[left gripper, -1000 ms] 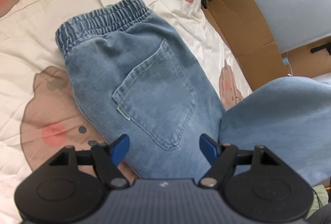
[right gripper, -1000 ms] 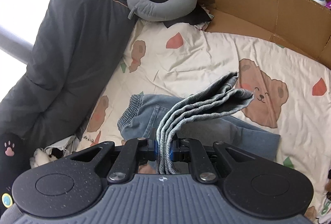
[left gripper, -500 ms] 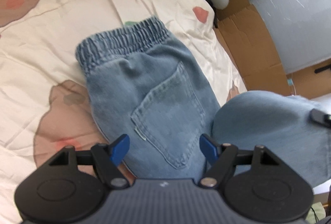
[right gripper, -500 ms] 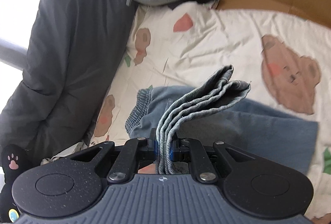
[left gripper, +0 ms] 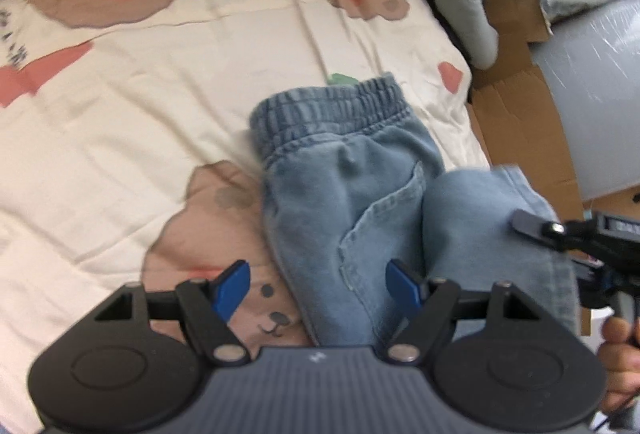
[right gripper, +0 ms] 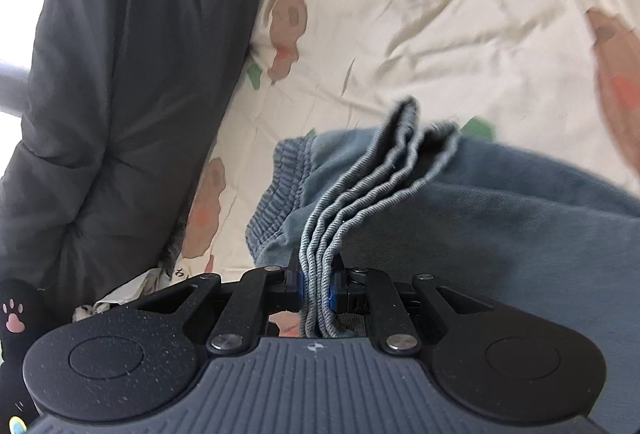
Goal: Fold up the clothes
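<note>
Right now your right gripper [right gripper: 316,284] pinches the stacked hems of the jeans [left gripper: 348,201] — fingers narrow, clamped on denim. Your left gripper [left gripper: 318,284] hovers with fingers wide, holding nothing. Those jeans lie on the bear-print bed [left gripper: 160,105], waistband away from you.

place: home bedroom | evidence: bear-print bedsheet [left gripper: 200,81], dark duvet [right gripper: 120,73], neck pillow [left gripper: 464,5]

The jeans [left gripper: 340,193] are faded light blue denim (paler along the stitched hems [right gripper: 360,189]). The bedsheet [left gripper: 160,105] is cream, printed with brown bears, pink-red hearts and green patches. The quilt [right gripper: 120,73] is charcoal grey; the cardboard [left gripper: 520,121] brown.
</note>
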### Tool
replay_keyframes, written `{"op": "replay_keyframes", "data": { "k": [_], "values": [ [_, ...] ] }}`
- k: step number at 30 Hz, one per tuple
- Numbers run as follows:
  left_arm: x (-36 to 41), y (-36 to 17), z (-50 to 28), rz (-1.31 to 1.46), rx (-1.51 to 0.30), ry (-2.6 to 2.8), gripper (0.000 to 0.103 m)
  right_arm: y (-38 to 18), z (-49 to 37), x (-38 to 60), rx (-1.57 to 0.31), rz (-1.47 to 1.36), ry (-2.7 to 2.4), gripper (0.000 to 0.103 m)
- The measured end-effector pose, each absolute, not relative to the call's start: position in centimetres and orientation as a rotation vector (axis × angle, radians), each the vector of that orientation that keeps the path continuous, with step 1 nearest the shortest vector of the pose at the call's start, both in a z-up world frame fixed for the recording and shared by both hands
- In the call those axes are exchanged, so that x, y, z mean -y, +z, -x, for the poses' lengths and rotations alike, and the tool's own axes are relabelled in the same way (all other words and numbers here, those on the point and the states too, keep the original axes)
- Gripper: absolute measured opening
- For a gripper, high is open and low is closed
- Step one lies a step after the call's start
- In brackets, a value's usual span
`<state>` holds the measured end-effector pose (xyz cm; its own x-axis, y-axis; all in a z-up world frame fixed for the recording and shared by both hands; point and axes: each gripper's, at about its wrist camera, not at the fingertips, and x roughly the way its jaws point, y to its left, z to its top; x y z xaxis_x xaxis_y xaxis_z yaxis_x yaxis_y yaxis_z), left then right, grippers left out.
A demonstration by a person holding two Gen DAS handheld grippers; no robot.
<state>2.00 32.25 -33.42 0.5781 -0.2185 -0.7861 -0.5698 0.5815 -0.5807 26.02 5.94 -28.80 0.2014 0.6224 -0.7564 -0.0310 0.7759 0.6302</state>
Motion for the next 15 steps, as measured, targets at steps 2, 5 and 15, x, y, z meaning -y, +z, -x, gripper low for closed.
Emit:
{"op": "replay_keyframes", "data": {
  "k": [2, 5, 15],
  "values": [
    [-32.4, -33.5, -1.5, 0.963, -0.962, 0.263, 0.077, -29.9, -26.3, -7.2, -1.317, -0.542, 0.496, 0.010],
    [-33.0, -33.4, -0.8, 0.985, -0.947, 0.297, 0.077, -31.1, -26.6, -9.0, -1.335, -0.525, 0.508, 0.012],
    [-34.7, -32.2, 0.7, 0.965, -0.935, 0.359, 0.079, -29.2, -27.9, -11.4, -1.329, -0.632, 0.601, 0.030]
  ]
}}
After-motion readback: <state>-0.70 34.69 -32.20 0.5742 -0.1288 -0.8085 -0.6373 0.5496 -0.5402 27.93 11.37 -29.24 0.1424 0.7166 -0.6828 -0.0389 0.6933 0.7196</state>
